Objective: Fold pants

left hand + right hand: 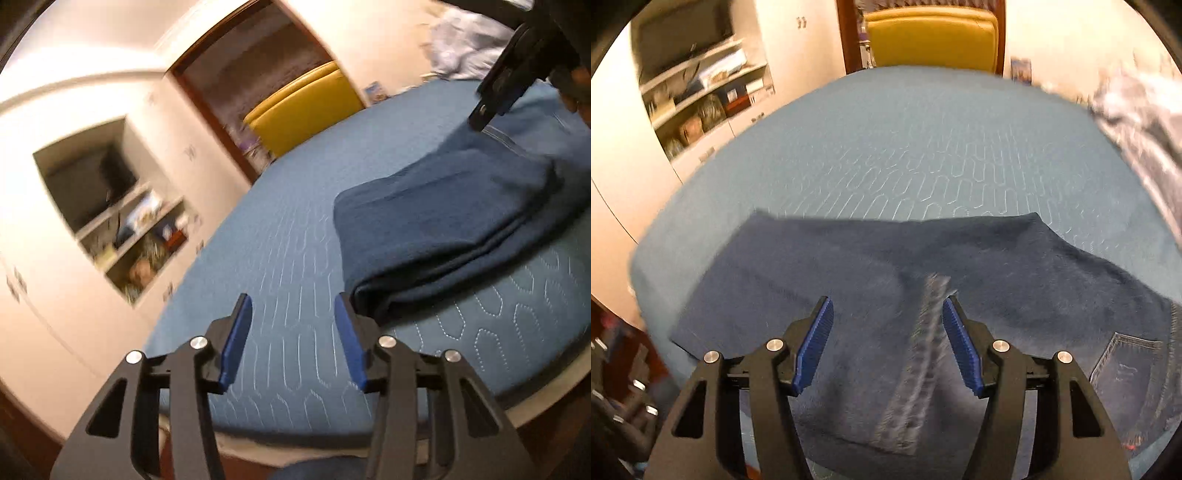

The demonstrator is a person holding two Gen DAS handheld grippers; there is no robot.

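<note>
Denim jeans (871,295) lie folded on our quilted bedspread (923,147); left gripper (293,343) and right gripper (888,343) hover released, grasping nothing, for inspection.

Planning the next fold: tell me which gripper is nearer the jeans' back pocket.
Right. The right gripper hovers open above the jeans, back pocket just beside it. The left gripper is open off the folded end, over the bedspread.

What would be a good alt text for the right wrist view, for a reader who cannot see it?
Dark blue pants lie folded on a light blue quilted bed, directly below the open right gripper, which holds nothing. A yellow chair stands beyond the bed.
</note>
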